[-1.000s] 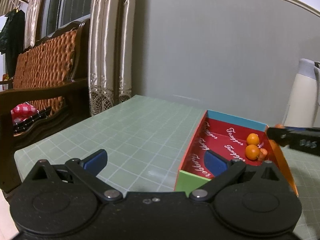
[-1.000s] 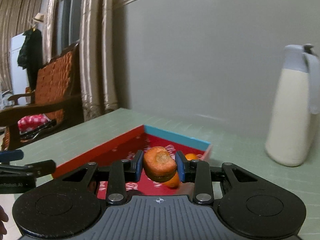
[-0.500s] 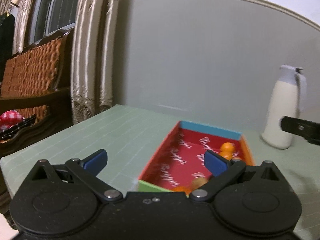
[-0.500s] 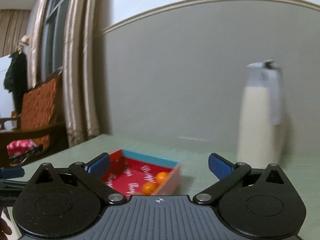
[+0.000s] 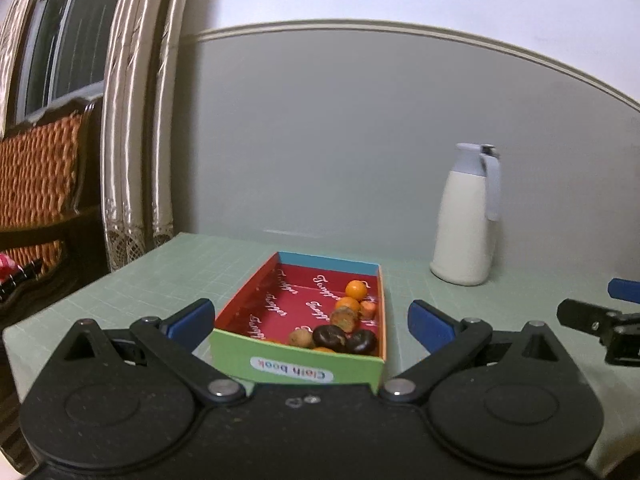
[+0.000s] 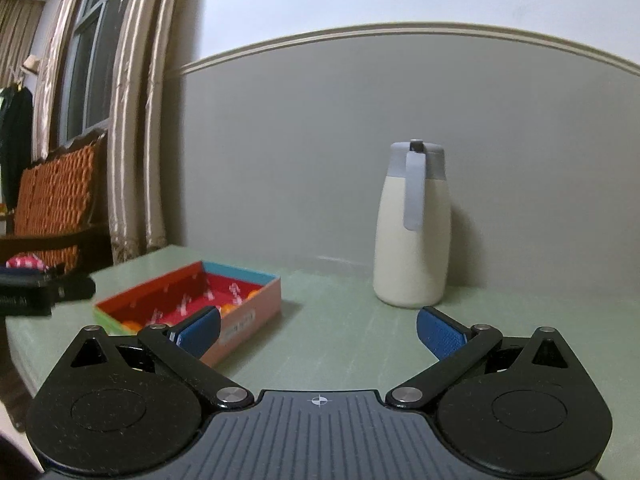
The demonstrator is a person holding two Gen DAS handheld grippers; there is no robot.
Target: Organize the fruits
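- the left gripper (image 5: 310, 316) is sitting nearest in its own view, jaws spread wide and gripping nothing, with the near end of the box (image 5: 294, 364) lying between its blue pads (image 5: 192, 314).
- the right gripper (image 6: 318, 330) is likewise standing wide apart and empty; its jaws have just been opening, and nothing is lying between them but bare table (image 6: 340, 344).
- in the left view the right gripper is showing at the right edge, off to the right of the box and apart from it; in the right view the left gripper is showing as a dark shape at the left edge.
- the box is resting on the green gridded table, its green near wall bearing a "cloth book" label, its red floor printed with white script, its far wall blue.
- the fruits (image 5: 340, 320) are all lying inside the box, bunched along its right side: two dark brown pieces and a tan one at the near end, a cut orange-brown piece behind them, then small round orange ones farther back.
- a cream jug (image 6: 412, 228) with a grey lid and handle is standing upright beyond and right of the box, near the wall.
- at far left a wooden chair (image 5: 38, 184) with an orange woven back is standing beside pale curtains (image 5: 132, 140).
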